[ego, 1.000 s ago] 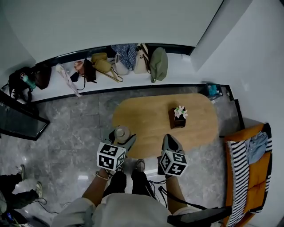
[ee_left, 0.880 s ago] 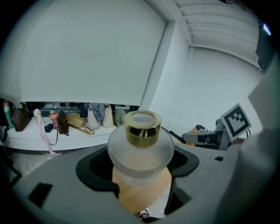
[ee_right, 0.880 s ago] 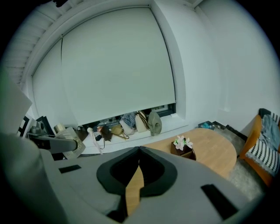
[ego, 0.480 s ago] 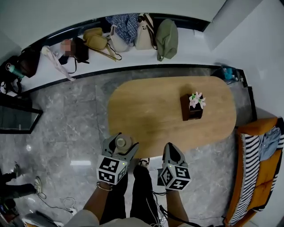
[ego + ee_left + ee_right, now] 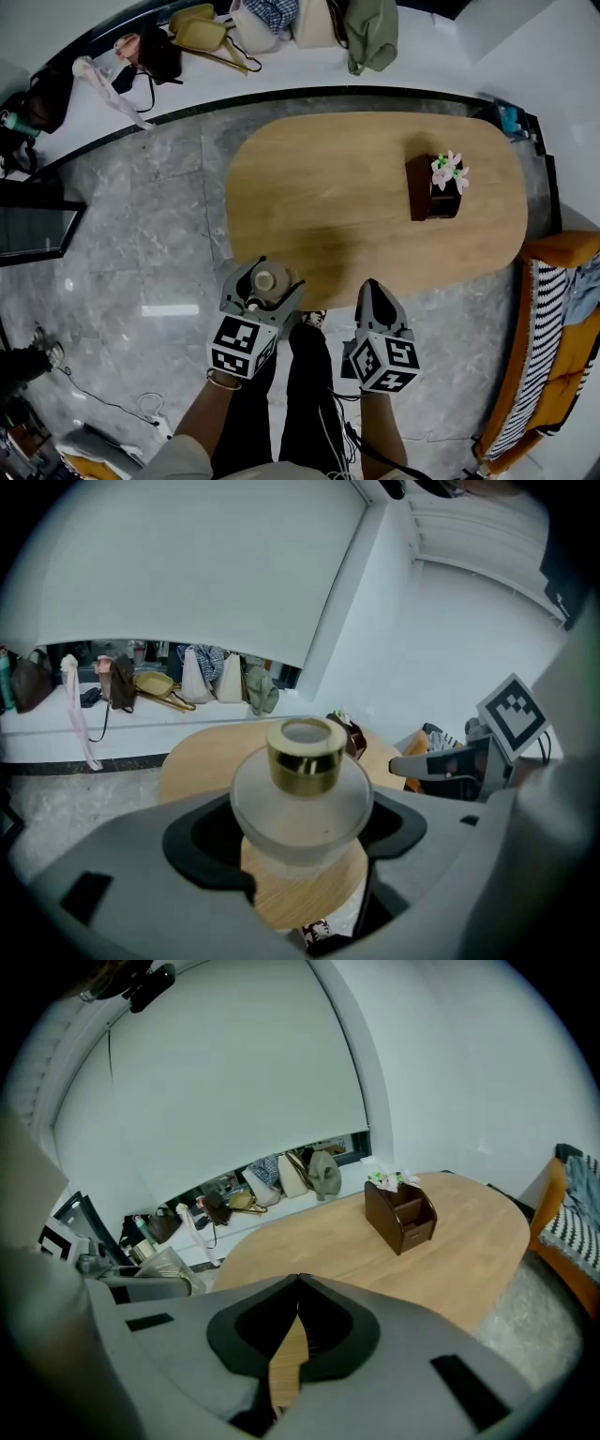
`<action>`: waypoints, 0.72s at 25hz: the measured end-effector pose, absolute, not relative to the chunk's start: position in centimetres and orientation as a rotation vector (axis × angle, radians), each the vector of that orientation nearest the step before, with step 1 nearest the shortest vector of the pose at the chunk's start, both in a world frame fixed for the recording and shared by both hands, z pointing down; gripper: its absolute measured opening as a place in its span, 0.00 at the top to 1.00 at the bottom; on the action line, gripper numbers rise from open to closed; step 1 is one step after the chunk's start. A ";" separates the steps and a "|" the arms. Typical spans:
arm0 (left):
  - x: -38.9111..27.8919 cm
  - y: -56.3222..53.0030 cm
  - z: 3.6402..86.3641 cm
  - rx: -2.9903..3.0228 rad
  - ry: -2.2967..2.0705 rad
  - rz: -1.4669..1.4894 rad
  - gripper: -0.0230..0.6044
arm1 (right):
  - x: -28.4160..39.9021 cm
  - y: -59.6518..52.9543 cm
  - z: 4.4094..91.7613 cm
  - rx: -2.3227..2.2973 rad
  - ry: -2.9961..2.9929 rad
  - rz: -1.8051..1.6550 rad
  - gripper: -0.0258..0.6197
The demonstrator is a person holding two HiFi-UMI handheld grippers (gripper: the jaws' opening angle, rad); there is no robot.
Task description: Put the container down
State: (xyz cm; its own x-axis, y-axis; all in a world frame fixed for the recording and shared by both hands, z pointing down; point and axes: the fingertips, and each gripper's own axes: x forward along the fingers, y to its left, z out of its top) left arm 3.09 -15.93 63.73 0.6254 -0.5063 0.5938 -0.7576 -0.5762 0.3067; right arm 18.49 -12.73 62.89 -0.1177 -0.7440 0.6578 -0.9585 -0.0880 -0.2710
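Currently left gripper [image 5: 264, 282] clamps a frosted, perhaps glass container [image 5: 298, 803].

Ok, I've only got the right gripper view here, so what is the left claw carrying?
Observer: The left claw is shut on a frosted container with a gold neck.
Operator: Is it upright?
Observer: Yes, the left gripper view shows it upright, neck pointing up.
Operator: Is it over the table?
Observer: The head view puts it above the near edge of the table, and it looks not yet set down.
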 end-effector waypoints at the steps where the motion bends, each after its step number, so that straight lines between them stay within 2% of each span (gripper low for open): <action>1: 3.2 -16.0 64.0 2.306 -0.984 0.614 0.43 | 18.6 -12.7 63.1 1.855 -1.889 1.018 0.92; 18: 5.8 -21.7 70.2 2.266 -0.912 0.664 0.43 | 19.4 -16.8 67.2 1.801 -1.872 1.058 0.92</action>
State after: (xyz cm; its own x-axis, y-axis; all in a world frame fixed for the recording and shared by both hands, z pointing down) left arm 5.78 -21.72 70.16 0.6384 -0.4368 0.6337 -0.7373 -0.5834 0.3406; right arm 19.39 -16.82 67.16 -0.1421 -0.7083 0.6915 -0.9577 -0.0782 -0.2769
